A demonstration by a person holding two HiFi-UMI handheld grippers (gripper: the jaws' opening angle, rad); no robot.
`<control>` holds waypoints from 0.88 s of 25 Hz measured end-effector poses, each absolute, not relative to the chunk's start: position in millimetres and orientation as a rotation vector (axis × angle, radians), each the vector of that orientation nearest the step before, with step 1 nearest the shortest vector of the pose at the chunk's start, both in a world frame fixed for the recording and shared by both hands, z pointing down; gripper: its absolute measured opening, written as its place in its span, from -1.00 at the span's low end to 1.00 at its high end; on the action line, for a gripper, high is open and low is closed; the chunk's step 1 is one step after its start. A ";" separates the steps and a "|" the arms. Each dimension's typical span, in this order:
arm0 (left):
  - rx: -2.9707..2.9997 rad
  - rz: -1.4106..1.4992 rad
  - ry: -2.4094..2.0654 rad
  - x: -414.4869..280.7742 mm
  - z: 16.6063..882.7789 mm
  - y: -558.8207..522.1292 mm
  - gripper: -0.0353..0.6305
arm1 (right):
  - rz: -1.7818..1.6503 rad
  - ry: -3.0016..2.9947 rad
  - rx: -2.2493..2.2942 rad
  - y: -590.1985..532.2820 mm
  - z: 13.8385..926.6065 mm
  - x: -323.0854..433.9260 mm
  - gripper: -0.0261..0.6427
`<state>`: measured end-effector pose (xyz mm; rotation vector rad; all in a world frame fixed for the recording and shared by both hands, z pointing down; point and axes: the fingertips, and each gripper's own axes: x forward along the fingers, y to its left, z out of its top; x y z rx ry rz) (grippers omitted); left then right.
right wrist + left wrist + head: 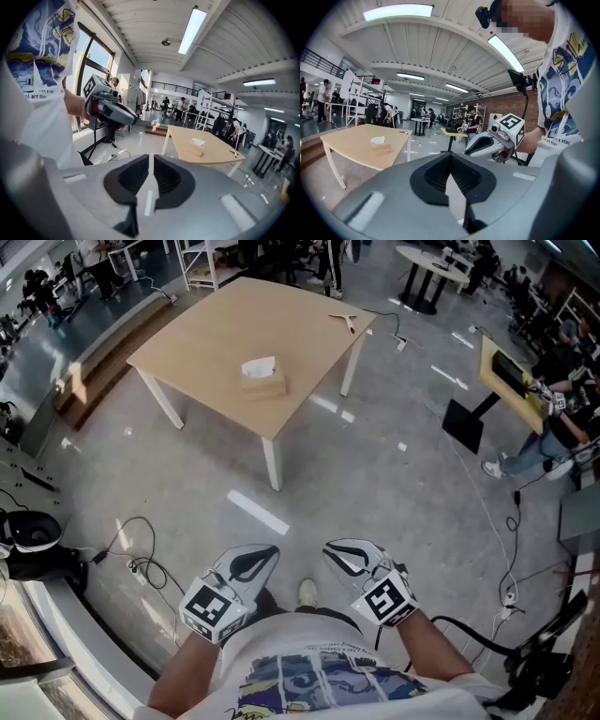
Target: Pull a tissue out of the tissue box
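Both grippers are held low, close to the person's body and side by side over the grey floor [375,465], well apart from the table.

Left gripper [265,557]: jaws closed tip to tip, nothing between the black pads [433,178].

Right gripper [337,555]: jaws together bar a hairline slit, nothing gripped (its own view shows nothing in the slit).

Tissue box [263,383] sits upright near the middle of the light wooden table [197,343], with one white tissue [258,365] standing out of its top. Nothing is touching the box.

A small wood-and-red item [343,321] lies at the table's far right corner, well apart from the box. I can't tell what it is.

Cables [141,563] trail over the floor left of the person's shoe [307,592].

The left gripper view has the table and box off to its left and the right gripper just beside it at right. The right gripper view has the table ahead and to the right.

A seated person [553,427] is at the right edge of the head view, with more people at benches in the background.
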<state>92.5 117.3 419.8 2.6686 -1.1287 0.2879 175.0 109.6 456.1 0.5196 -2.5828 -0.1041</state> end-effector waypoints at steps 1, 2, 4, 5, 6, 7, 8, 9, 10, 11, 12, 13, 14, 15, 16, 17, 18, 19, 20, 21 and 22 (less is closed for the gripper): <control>2.658 0.288 -1.139 93.7 419.6 111.8 -0.88 | -0.097 -2.588 0.503 103.1 457.4 176.1 -0.86; 2.650 0.294 -1.148 93.5 420.5 107.4 -0.88 | -0.076 -2.603 0.492 97.2 458.6 175.8 -0.86; 2.627 0.304 -1.174 88.9 423.9 96.8 -0.88 | -0.034 -2.628 0.480 84.0 462.2 173.3 -0.86; 2.613 0.303 -1.189 85.0 425.0 89.4 -0.88 | -0.022 -2.634 0.474 76.0 463.9 170.9 -0.86; 2.601 0.298 -1.202 80.9 425.3 81.3 -0.88 | -0.015 -2.638 0.466 68.0 465.2 167.5 -0.86; 2.593 0.293 -1.213 76.8 425.2 73.2 -0.88 | -0.014 -2.641 0.452 60.0 466.5 163.6 -0.86; 2.589 0.290 -1.222 72.5 425.4 64.7 -0.88 | -0.022 -2.637 0.435 51.9 468.3 159.3 -0.86; 2.587 0.288 -1.229 67.9 425.8 55.6 -0.88 | -0.041 -2.625 0.420 43.1 470.6 154.8 -0.86; 2.588 0.286 -1.232 62.9 425.9 46.1 -0.88 | -0.066 -2.605 0.411 33.9 472.9 150.2 -0.86; 2.592 0.284 -1.231 57.7 425.5 36.9 -0.88 | -0.087 -2.586 0.405 25.3 474.1 145.0 -0.86; 2.599 0.281 -1.228 52.3 424.8 28.5 -0.88 | -0.099 -2.577 0.400 17.5 473.1 138.9 -0.86; 2.607 0.276 -1.225 46.6 424.5 20.1 -0.88 | -0.106 -2.578 0.394 9.6 470.2 131.9 -0.86; 2.614 0.267 -1.224 40.2 424.7 10.6 -0.88 | -0.115 -2.579 0.392 -0.1 467.0 124.9 -0.86; 2.615 0.255 -1.223 33.2 424.5 0.1 -0.88 | -0.127 -2.574 0.396 -11.3 464.1 118.4 -0.86; 2.614 0.240 -1.220 26.3 423.4 -10.2 -0.88 | -0.135 -2.572 0.402 -22.5 460.9 111.4 -0.86; 2.616 0.225 -1.213 20.1 421.0 -19.6 -0.88 | -0.133 -2.579 0.409 -32.7 456.9 103.6 -0.86; 2.624 0.212 -1.203 14.6 417.8 -28.0 -0.88 | -0.126 -2.590 0.419 -42.3 452.7 95.8 -0.86; 2.635 0.205 -1.191 9.6 414.7 -35.5 -0.88 | -0.118 -2.599 0.430 -51.7 449.4 88.5 -0.86; 2.645 0.199 -1.179 4.4 412.5 -41.8 -0.88 | -0.112 -2.604 0.440 -60.6 447.8 81.9 -0.86; 2.651 0.193 -1.167 -1.3 411.3 -47.1 -0.88 | -0.107 -2.606 0.447 -68.9 447.5 75.2 -0.86; 2.653 0.186 -1.156 -7.8 410.9 -51.8 -0.88 | -0.101 -2.609 0.452 -76.7 447.7 67.9 -0.86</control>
